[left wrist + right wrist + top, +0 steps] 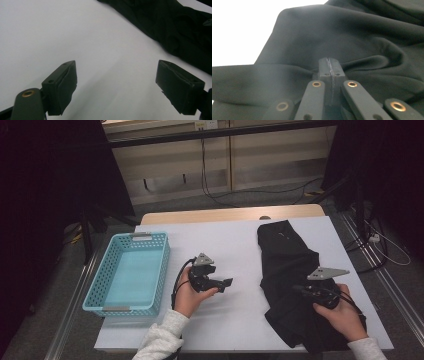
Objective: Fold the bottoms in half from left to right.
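I see a white table top [235, 245] with a strip of bare wood along its far edge, set on a grey floor. Beyond it stands a pale wall unit with cables trailing down and across the floor, and dark curtains hang on both sides. A light blue basket [127, 275] sits at the table's left edge.

The black garment [287, 270] lies on the right half of the table, crumpled, its long axis running from the far edge towards my near right corner; the narrower end points away from me and the wider, bunched end lies near the front edge.

My right gripper [329, 67] is over the near part of the cloth, its jaws pressed together with a fold of the black garment pinched between them; wrinkles radiate from the tip. My left gripper [220, 284] hovers over bare table, between basket and garment, pointing towards the garment, its jaws wide apart with nothing between them.
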A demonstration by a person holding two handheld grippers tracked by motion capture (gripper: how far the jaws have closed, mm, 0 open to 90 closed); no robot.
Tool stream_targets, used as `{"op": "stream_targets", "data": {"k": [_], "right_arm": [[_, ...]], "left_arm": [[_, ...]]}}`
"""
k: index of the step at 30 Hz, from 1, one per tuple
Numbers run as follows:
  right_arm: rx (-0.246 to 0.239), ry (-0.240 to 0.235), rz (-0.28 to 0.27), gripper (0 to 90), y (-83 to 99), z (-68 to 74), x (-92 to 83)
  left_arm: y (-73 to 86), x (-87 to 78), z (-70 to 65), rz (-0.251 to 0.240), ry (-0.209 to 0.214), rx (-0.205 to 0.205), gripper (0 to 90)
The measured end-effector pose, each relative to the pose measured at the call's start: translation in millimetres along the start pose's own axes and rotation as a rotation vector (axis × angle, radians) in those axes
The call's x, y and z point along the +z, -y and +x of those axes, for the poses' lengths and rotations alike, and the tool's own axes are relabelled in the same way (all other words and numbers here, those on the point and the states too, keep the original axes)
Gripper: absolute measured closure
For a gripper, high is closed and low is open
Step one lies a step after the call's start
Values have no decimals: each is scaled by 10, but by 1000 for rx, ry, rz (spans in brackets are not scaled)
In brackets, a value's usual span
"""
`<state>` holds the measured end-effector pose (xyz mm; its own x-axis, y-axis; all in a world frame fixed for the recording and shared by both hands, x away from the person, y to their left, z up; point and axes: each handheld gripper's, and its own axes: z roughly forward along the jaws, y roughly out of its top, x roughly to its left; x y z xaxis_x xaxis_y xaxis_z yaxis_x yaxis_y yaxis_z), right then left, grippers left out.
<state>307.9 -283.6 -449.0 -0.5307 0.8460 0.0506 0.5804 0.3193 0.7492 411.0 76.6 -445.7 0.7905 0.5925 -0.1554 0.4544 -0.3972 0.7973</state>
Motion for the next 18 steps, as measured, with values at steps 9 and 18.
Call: {"op": "stream_targets", "data": {"k": [9, 18], "right_arm": [[49, 43, -46, 900, 182, -259, -419], [62, 134, -24, 756, 237, -383, -530]], "left_arm": [[-19, -17, 1, -8, -4, 7, 175], [-5, -29, 17, -4, -9, 5, 175]]}}
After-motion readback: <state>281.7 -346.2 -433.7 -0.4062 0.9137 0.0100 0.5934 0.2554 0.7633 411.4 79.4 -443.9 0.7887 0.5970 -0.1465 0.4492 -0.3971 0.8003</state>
